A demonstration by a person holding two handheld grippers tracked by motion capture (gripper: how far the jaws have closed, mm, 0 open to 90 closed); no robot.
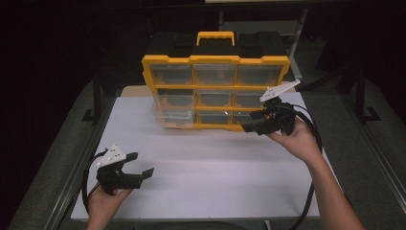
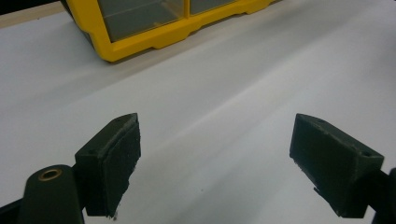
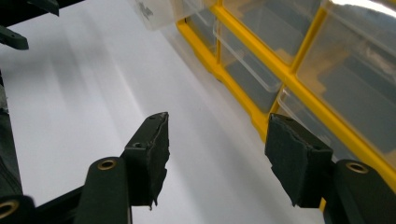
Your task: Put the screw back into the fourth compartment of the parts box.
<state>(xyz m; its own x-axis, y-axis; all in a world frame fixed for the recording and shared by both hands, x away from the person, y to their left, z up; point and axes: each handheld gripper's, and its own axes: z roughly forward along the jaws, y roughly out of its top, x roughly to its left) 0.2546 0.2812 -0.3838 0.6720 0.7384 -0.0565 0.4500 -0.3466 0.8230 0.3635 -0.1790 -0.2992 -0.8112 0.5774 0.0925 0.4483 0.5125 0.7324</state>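
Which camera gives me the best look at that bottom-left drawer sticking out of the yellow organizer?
The high view: the pulled-out drawer shows whole, jutting from the yellow organizer. The right gripper view catches its clear corner at the top edge. The left gripper view shows the organizer's lower corner.

An organizer (image 1: 215, 91) with a yellow frame, yellow handle and nine clear drawers stands upright at the far side of the white table (image 1: 206, 182); its lower-left drawer (image 1: 173, 117) juts out a little from the frame; the right gripper (image 1: 253, 122), held in a hand, sits just beside the organizer's lower right corner, jaws apart with nothing between them; the left gripper (image 1: 141, 165) rests near the front left edge, well apart from the organizer, jaws spread and empty.
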